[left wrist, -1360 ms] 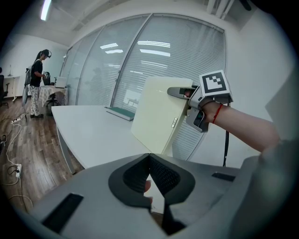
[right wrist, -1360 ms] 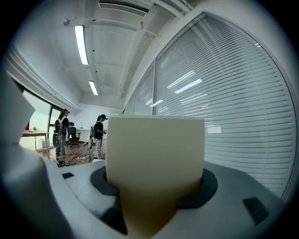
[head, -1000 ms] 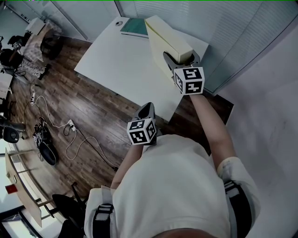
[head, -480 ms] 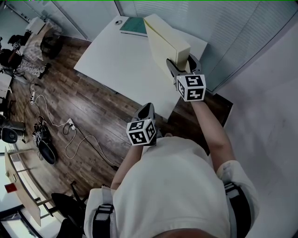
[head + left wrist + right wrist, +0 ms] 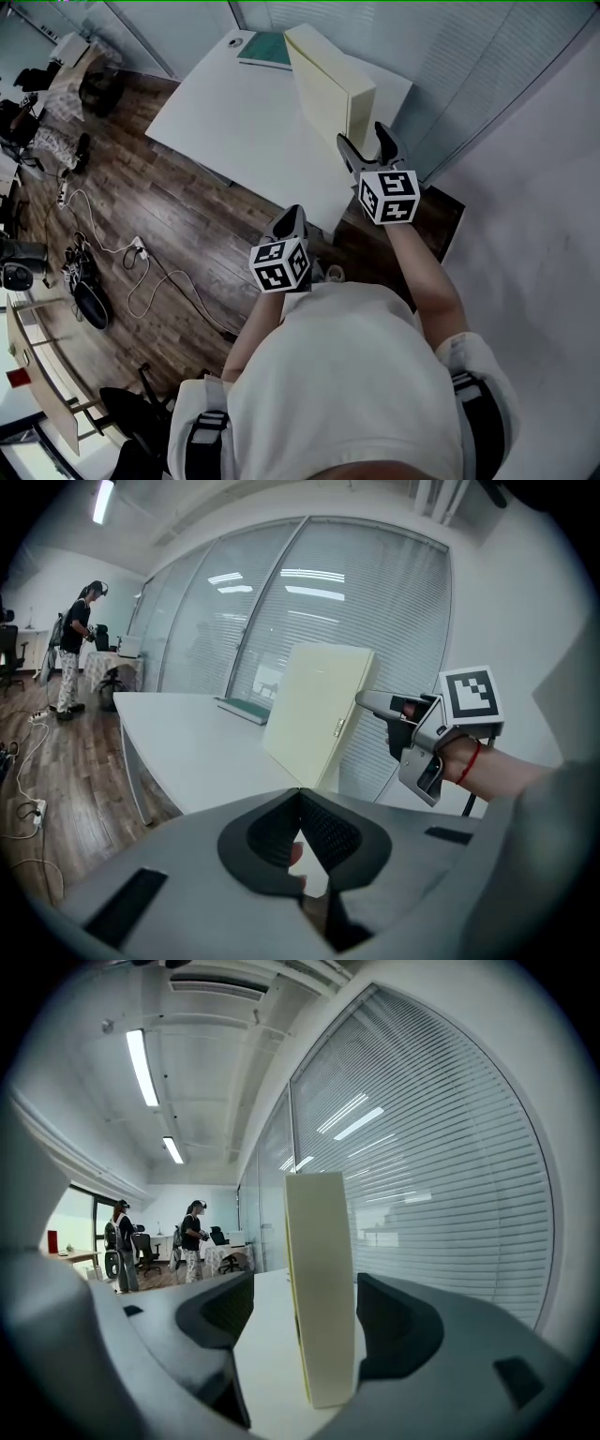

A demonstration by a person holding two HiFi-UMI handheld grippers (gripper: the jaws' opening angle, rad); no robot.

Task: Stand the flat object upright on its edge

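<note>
A flat cream box [image 5: 323, 80] stands upright on its long edge on the white table [image 5: 244, 122], near the glass wall. My right gripper [image 5: 362, 139] hovers just behind the box's near end with its jaws wide apart. In the right gripper view the box [image 5: 319, 1279] rises between the two pads with a gap on each side, so nothing presses on it. My left gripper [image 5: 292, 214] hangs over the wooden floor, off the table's near edge and close to my body, its pads together and empty. From the left gripper view [image 5: 300, 794] the box [image 5: 314, 705] shows side-on.
A green book [image 5: 267, 52] lies flat at the table's far end beside a small round object [image 5: 239, 42]. A blind-covered glass wall [image 5: 441, 1194] runs close behind the box. Cables [image 5: 141, 272] and office chairs sit on the floor to the left. People stand far off in the room.
My right gripper has drawn back from the box toward my body, with its jaws now clear of the box's end. The box stays standing. The left gripper has barely moved.
</note>
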